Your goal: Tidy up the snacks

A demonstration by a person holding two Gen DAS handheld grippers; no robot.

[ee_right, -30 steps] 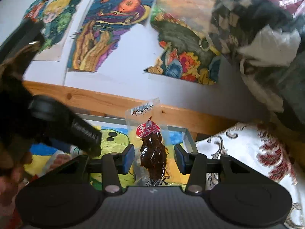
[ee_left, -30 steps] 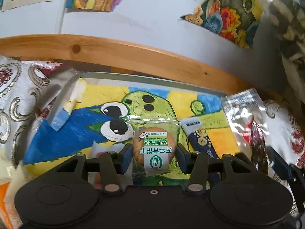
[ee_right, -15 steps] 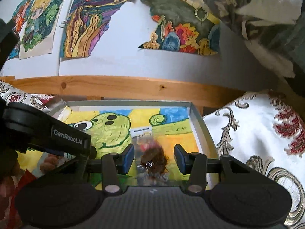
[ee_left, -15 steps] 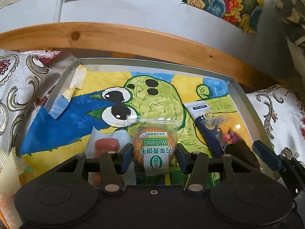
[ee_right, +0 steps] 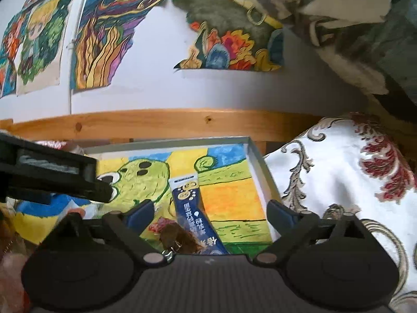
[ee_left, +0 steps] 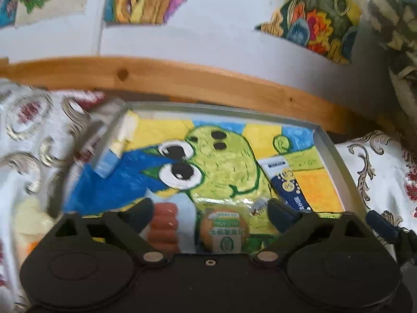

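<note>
- Currently, both tools are released, with the jaws spread wide and nothing between them.
- The left tool (ee_left: pixel 208 210) hovers over the near edge of the tray (ee_left: pixel 336 156), a shallow grey box lined with a painted cartoon sheet.
- The biscuit packet (ee_left: pixel 224 230), round and green-labelled, lies on the tray floor between the open jaws without touching either of them.
- The sausage packet (ee_left: pixel 164 224) lies just to the left of the biscuit packet, also inside the tray.
- The right tool (ee_right: pixel 209 212) is open over the tray's near right corner.
- The dark meat snack (ee_right: pixel 179 237) lies on the tray floor, touching the near end of the blue stick sachet (ee_right: pixel 192 208).
- Progress judgement: four snacks rest in the tray, so the current placements appear complete.
- Remaining work: a yellow and orange wrapper (ee_left: pixel 31 221) lies outside the tray at near left; whether it counts as a snack cannot be told.
</note>
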